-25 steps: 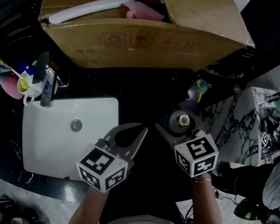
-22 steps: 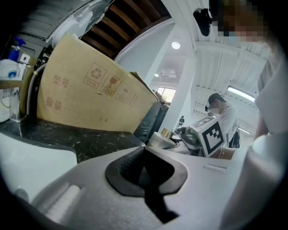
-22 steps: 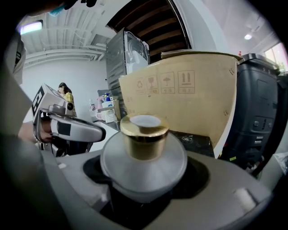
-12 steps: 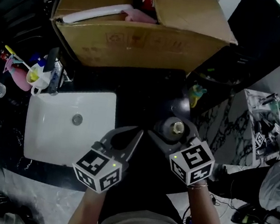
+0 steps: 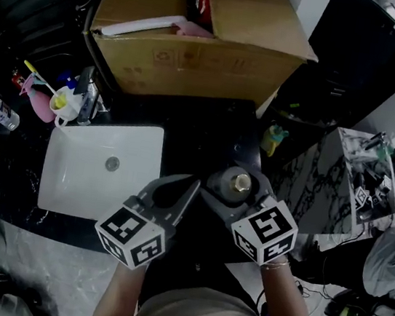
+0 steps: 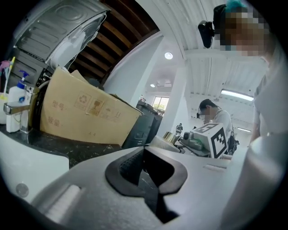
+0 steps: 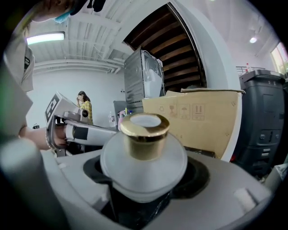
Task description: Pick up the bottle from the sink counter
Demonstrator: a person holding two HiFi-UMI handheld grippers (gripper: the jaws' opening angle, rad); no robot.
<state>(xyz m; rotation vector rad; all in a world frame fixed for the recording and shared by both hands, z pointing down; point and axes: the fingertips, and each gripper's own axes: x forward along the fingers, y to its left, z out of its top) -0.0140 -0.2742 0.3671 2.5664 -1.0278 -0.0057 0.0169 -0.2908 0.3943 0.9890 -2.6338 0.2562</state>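
1. Right gripper [image 5: 234, 188] first: its jaws are spread wide and clamped around a round frosted bottle [image 7: 143, 157] with a gold cap [image 7: 144, 130]. The body sits snug between the black pads.
2. Left gripper [image 5: 194, 183] sits just beside the right one, jaws brought together at the tips, nothing in them.
3. Bottle's place, from the head view: it's in the right jaws, seen over the dark counter [image 5: 209, 129], right of the white sink [image 5: 75, 187]. Whether it touches the counter, can't tell.
4. Containers now: an open cardboard box [image 5: 196, 65] stands behind the sink, with a pink item [image 5: 196, 30] and a flat white piece [image 5: 140, 26] lying inside. By the tap [image 5: 87, 93] there's a white cup [image 5: 65, 106] with something yellow in it, and a pink cup [image 5: 38, 104] next to it.
5. Writing: handling symbols [image 7: 184, 109] are printed on the box face, an umbrella and arrows, but no words are legible. Both gripper cubes show black-and-white square markers.
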